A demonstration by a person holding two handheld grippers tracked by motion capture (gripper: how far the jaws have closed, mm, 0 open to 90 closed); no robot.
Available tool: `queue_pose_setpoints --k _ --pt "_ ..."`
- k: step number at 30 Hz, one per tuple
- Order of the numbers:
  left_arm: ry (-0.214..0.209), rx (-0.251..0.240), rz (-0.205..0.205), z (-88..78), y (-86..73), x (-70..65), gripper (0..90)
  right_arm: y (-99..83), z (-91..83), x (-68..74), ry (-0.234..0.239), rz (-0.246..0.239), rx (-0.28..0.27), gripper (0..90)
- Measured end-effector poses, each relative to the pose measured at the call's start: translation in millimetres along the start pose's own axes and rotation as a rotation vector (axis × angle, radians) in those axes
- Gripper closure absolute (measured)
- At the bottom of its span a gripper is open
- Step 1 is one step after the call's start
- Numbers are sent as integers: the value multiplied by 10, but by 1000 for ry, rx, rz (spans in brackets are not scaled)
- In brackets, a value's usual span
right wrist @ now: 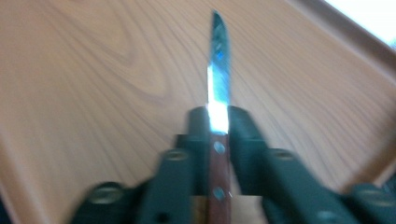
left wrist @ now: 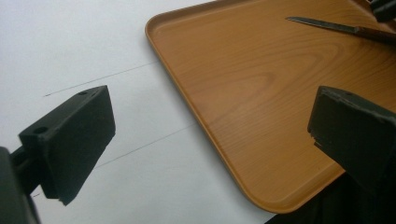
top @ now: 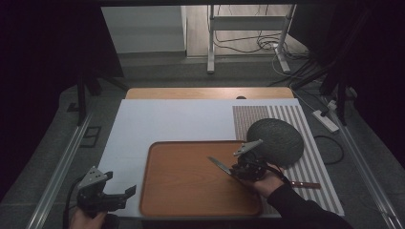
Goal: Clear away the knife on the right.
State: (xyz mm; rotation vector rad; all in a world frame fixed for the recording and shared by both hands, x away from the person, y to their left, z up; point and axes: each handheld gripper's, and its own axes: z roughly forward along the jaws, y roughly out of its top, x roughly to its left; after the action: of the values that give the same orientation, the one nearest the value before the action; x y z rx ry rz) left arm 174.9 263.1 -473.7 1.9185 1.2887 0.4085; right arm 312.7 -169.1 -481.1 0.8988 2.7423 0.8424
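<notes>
Right gripper [right wrist: 218, 122]: fingers clamped on knife [top: 220, 166], blade over wooden tray [top: 191, 200]. Left gripper [top: 125, 194]: fingers spread wide, holding nothing, over white surface [top: 167, 121] beside tray. Dark dome [top: 276, 140] on striped mat [top: 315, 167]. No legible writing.
</notes>
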Motion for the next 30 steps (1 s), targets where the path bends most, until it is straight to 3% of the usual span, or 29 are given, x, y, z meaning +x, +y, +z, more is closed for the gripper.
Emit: queue_pose_setpoints --k 4,8,11,14,22,30 --pt "1 1 1 1 0 -1 15 118 154 82 32 -69 48 892" --pt "1 1 2 -2 -3 -4 15 124 343 67 37 -84 110 892" --pt "2 1 2 -5 -5 -5 15 99 376 11 48 -59 113 892" --pt "2 2 6 -6 -5 -8 15 78 354 -49 22 -47 112 892" --pt "2 1 9 -6 -5 -11 15 -75 225 -265 -11 29 112 891" --pt "1 -1 11 -6 -3 -12 15 -229 108 -405 -10 86 116 891"
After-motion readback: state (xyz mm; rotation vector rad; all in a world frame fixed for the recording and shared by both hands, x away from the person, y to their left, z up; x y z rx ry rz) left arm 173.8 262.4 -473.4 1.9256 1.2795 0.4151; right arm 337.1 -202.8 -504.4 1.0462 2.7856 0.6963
